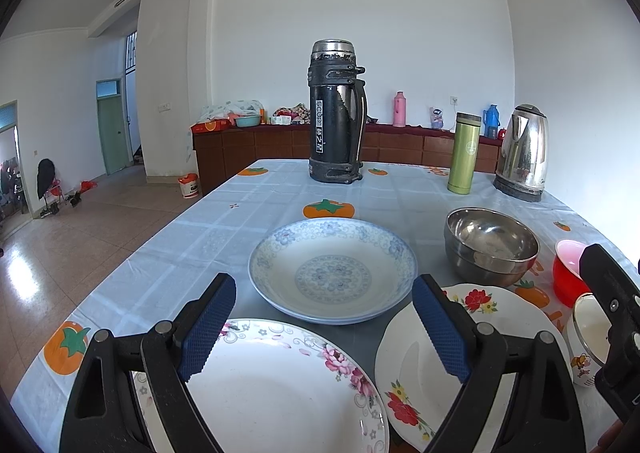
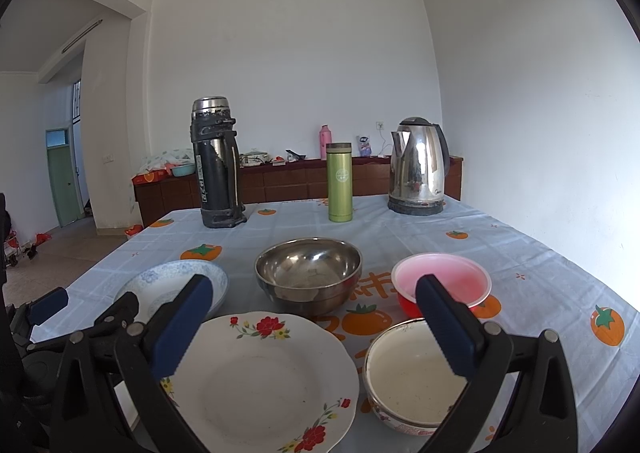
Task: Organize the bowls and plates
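Table covered with a pale blue cloth [image 1: 248, 213] printed with orange fruit. Near left: white plate with pink flowers [image 1: 280, 389], the left gripper [image 1: 324, 329] over it, jaws spread wide and holding nothing. Just beyond it: blue-patterned plate [image 1: 332, 269], set apart from the others. Near centre: white plate with red flowers [image 2: 260, 377], with the right gripper [image 2: 316, 329] above it, jaws likewise wide apart and empty; one fingertip [image 2: 444, 329] stands in front of the white bowl. Behind that plate: steel bowl [image 2: 308, 273], upright, apart from the plate rim. Right of the steel bowl: red bowl with pink inside [image 2: 440, 281], upright. Near right: white bowl [image 2: 408, 373] with a printed outer wall, just beside the red-flowered plate; whether they touch cannot be told. Far side of table, left to right: black flask [image 1: 336, 113], green bottle [image 1: 464, 153], steel kettle [image 1: 524, 153], all upright and well apart from the dishes. Against the back wall: brown cabinet [image 1: 272, 149] with assorted items.
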`<state>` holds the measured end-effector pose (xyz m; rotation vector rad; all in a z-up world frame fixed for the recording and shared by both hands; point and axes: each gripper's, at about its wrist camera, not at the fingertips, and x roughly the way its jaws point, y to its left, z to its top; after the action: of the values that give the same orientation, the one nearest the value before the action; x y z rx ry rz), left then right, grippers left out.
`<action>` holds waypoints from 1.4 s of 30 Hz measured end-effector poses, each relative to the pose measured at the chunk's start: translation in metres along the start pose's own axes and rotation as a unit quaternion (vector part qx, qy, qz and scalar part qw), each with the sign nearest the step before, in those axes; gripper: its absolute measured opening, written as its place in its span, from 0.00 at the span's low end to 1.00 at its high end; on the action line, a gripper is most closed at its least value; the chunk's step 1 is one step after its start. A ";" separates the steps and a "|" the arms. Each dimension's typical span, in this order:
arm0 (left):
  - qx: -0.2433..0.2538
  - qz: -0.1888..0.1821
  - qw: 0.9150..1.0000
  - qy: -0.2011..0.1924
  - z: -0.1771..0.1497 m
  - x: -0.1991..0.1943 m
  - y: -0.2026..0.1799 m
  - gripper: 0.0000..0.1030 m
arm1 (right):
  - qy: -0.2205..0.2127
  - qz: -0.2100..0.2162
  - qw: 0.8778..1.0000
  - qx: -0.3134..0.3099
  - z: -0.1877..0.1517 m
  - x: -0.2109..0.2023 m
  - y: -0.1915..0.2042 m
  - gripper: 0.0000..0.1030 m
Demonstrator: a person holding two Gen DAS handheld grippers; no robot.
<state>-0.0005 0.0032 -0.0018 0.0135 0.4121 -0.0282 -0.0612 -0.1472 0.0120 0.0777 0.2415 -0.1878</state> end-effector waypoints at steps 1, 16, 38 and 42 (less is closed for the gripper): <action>0.000 0.000 1.000 0.000 0.000 0.000 0.000 0.89 | 0.000 0.000 1.000 0.000 0.000 0.000 0.000 1.00; -0.001 0.000 1.000 0.001 0.000 0.000 0.001 0.89 | 0.000 0.000 1.000 0.000 0.000 -0.001 0.000 1.00; 0.015 0.060 0.998 -0.006 -0.002 -0.030 0.069 0.89 | 0.041 0.025 0.998 0.045 -0.001 0.012 -0.019 0.96; -0.002 0.075 0.997 0.016 -0.006 -0.032 0.100 0.89 | 0.058 0.033 0.997 0.044 -0.005 0.015 -0.019 0.85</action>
<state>-0.0289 0.1038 0.0058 0.0409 0.4417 0.1213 -0.0519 -0.1679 0.0029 0.1845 0.3469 -0.1279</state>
